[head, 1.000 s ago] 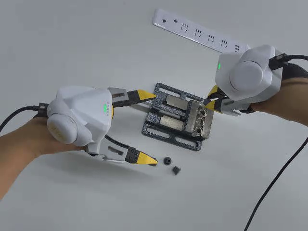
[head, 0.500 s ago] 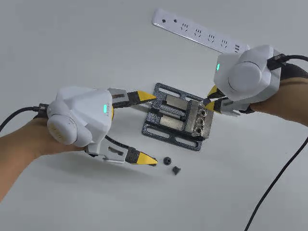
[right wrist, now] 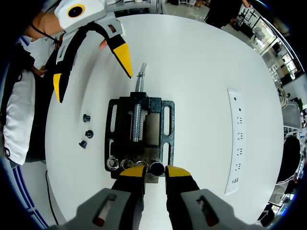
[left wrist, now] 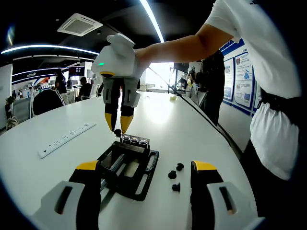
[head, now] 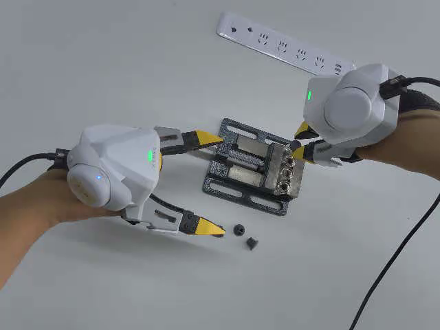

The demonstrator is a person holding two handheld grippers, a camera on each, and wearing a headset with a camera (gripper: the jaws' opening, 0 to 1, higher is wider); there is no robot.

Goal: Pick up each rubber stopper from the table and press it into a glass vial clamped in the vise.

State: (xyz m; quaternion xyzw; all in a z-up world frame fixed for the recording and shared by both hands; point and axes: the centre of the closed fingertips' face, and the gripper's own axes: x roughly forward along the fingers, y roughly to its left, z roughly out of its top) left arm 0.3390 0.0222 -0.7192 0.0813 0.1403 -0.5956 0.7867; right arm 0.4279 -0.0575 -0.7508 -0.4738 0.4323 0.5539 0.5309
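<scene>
Left tongs (head: 219, 185): spread wide, holding nothing, hovering over the worktop (head: 103, 69) with one yellow tip just beside the near end of the vise (head: 242, 176) and the other near the loose stoppers (right wrist: 89, 133)
Right tongs (right wrist: 156, 171): pressed in on a black stopper (left wrist: 117, 132), pointing down at the far end of the vise
Held stopper: pinched between the yellow tips, right at the mouth of the end vial in the row; contact with the glass not clear
Vials (head: 286, 173): three in a row, upright, clamped between the vise's blocks
Vise: dark metal, flat on the worktop, between the two tongs, screw end toward the left tongs
Loose stoppers: three small black ones seen from both gripper views, lying close together on the worktop just beside the vise base
Power strip (head: 285, 48): white, lying on the worktop well apart from the vise, on the far side of it
Worktop: plain white
</scene>
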